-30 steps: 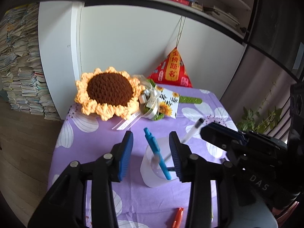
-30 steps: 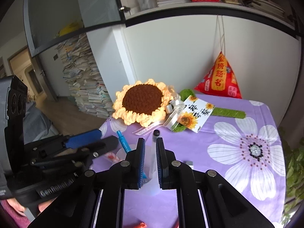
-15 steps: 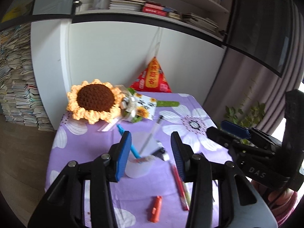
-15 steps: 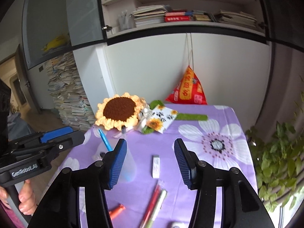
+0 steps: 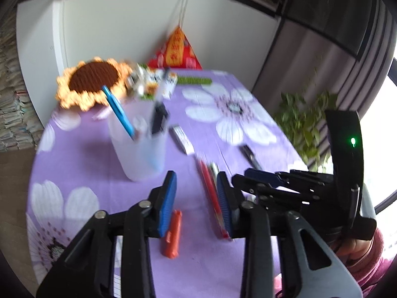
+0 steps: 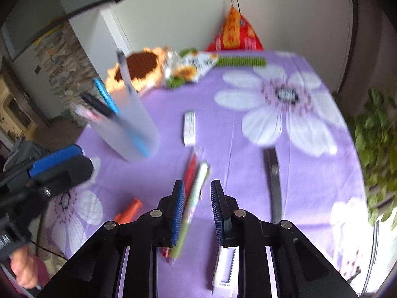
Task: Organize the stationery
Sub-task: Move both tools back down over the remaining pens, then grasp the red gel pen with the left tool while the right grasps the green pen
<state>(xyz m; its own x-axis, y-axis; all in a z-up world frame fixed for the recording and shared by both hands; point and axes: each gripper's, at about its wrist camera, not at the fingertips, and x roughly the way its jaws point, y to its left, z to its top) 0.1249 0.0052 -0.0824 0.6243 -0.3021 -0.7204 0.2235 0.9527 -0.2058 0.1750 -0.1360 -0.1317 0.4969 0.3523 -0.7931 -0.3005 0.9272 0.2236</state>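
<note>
Both tongs stayed released as I hovered: my right tongs straddled the green pen, my left tongs hung above the orange marker, frosted cup ahead-left.

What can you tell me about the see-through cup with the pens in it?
The cup is frosted, see-through plastic, wider at the top than at the bottom. It stands upright on the purple flowered cloth, in front of the sunflower. A blue pen, a black pen and a pale pen with a dark cap lean inside, sticking out over the rim. Neither hand-held gripper touches it. The picture is blurry, so finer details are lost.
</note>
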